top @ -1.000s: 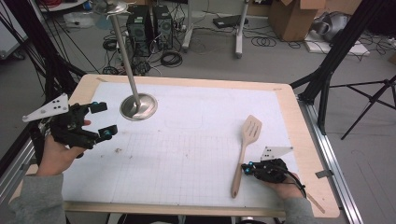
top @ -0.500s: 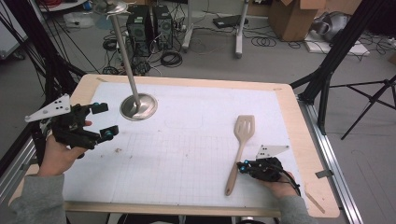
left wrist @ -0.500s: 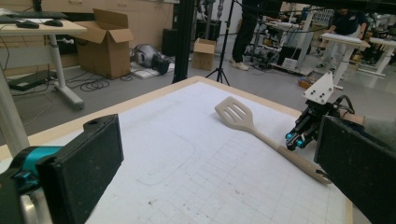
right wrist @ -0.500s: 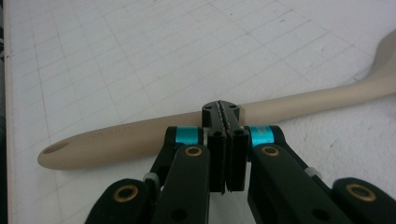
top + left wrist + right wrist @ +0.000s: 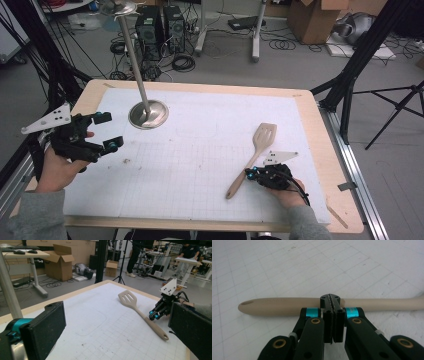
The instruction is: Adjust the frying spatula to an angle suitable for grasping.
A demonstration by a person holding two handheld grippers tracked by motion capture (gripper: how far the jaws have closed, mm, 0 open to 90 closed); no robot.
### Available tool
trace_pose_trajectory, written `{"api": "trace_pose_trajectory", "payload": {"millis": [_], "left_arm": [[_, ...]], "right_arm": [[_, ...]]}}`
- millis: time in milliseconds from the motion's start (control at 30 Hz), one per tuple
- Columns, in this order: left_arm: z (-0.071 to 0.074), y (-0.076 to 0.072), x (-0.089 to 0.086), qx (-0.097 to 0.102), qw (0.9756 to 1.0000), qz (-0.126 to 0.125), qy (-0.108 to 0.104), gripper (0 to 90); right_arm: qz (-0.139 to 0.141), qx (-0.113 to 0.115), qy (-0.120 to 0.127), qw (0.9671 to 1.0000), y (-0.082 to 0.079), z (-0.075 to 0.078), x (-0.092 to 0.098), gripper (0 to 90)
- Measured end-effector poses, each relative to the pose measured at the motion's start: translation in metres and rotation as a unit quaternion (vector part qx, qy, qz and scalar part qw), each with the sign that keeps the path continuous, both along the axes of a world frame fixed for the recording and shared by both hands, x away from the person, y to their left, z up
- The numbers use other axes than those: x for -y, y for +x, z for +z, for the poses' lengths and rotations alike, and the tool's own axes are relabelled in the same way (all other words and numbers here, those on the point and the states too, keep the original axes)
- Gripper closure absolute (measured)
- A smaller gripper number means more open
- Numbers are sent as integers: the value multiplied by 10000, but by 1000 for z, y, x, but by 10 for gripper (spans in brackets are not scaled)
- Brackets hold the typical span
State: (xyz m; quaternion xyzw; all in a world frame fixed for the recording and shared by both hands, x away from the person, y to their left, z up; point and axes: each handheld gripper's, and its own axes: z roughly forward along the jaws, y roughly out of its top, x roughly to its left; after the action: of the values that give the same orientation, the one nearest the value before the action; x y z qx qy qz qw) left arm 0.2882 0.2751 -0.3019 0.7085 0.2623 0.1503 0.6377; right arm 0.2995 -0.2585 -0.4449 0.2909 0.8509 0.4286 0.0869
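My right gripper (image 5: 329, 298) is pressed shut, tips against the handle of the one spatula (image 5: 252, 155), which lies flat near the desk's (image 5: 320, 130) right edge, not lifted yet. My left gripper (image 5: 100, 132) waits wide open near the left edge, beside the single metal stand (image 5: 148, 114).

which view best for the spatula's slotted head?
Left gripper view: the whole spatula lies in sight, slots clear. High view shows it smaller, slots faint. Right gripper view catches just the handle, head cut off.
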Motion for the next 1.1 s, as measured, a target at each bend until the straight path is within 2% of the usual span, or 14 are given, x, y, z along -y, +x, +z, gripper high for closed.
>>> {"api": "trace_pose_trajectory", "payload": {"millis": [267, 433, 467, 567, 600, 633, 700, 867, 933, 1033, 1100], "left_arm": [[0, -8, -7, 12, 9999, 111, 5, 18], [1, -12, -11, 25, 9999, 169, 2, 18], [1, -12, -12, 35, 9999, 167, 5, 18], [1, -14, -15, 35, 9998, 200, -9, 18], [0, -15, -16, 35, 9998, 209, -1, 18], [0, -16, -18, 19, 9997, 234, 9, 18], [-1, -18, -20, 12, 9996, 267, 22, 18], [-2, -22, -24, 7, 9994, 346, 28, 18], [-2, -22, -24, 3, 9994, 354, 38, 18], [-3, -24, -25, -6, 9993, 373, 49, 18], [-3, -25, -25, -21, 9992, 392, 51, 18]], "right_arm": [[26, 59, -28, 10000, 8, 0, -9, 898], [4, -34, 27, 10000, 11, 0, -10, 898], [-28, 56, 5, 10000, 12, 3, -11, 898], [-338, 279, 173, 9989, 18, 12, -10, 898], [-338, 279, 173, 9989, 18, 12, -10, 898], [-611, 438, 110, 9971, 25, 16, -8, 898], [-789, 472, 52, 9957, 31, 15, -6, 898], [-1091, 367, -108, 9933, 44, 11, 2, 898], [-1123, 359, -117, 9930, 46, 10, 3, 898], [-1222, 332, -271, 9916, 52, 9, 3, 897], [-1191, 347, -317, 9918, 53, 8, 2, 898]]}}
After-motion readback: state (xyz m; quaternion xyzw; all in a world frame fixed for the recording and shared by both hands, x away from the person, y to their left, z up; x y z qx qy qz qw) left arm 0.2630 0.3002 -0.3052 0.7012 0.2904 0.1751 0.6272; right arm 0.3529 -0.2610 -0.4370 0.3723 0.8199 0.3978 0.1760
